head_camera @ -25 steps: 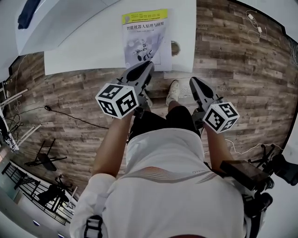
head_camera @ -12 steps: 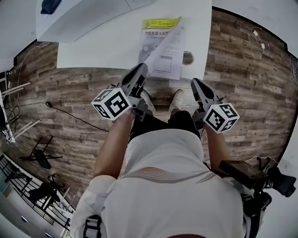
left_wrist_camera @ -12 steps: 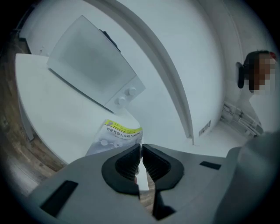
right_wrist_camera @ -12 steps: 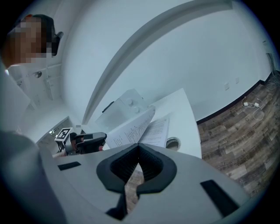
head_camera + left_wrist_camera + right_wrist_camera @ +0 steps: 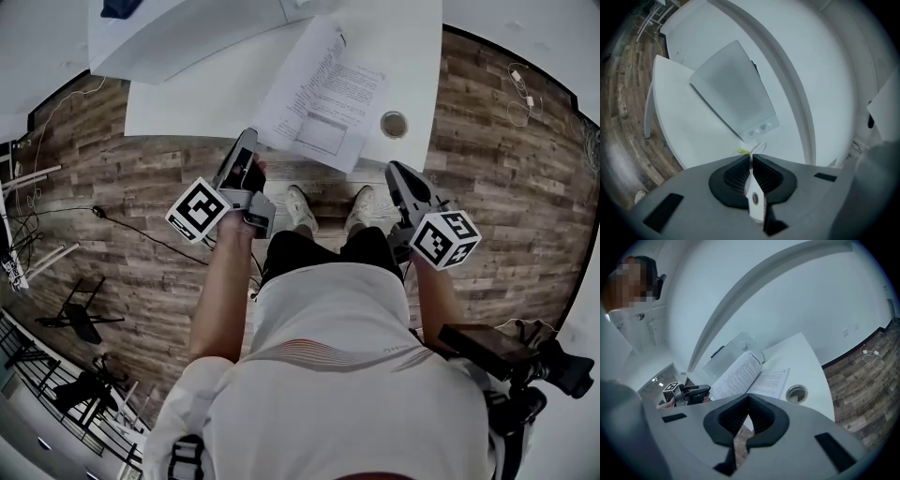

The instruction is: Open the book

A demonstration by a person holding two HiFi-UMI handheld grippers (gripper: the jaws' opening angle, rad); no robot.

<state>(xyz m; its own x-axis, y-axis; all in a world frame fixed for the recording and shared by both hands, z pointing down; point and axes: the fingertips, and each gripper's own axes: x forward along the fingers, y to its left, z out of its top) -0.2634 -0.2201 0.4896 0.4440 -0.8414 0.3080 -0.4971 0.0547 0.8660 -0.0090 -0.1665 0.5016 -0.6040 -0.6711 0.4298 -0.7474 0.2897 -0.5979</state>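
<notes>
The book (image 5: 328, 103) lies open on the white table (image 5: 187, 94), its printed pages showing. Its front cover stands raised on the left; in the right gripper view the book (image 5: 743, 373) shows that lifted leaf above a flat page. My left gripper (image 5: 247, 142) is shut on the cover's lower left corner. In the left gripper view my left gripper (image 5: 752, 158) has the thin white sheet edge-on between its pads, a yellow bit at the tip. My right gripper (image 5: 397, 174) hangs over the floor just short of the table edge, shut and empty; in its own view the right gripper (image 5: 748, 396) has its tips together.
A round cable hole (image 5: 394, 124) sits in the table right of the book. A grey flat panel (image 5: 731, 89) lies further back on the table. The person's shoes (image 5: 300, 208) stand on the wood floor below the table edge. Cables (image 5: 56, 211) trail at the left.
The left gripper swung left and rolled over, carrying the cover with it, so the closed book now lies open. The right gripper has hardly moved.
</notes>
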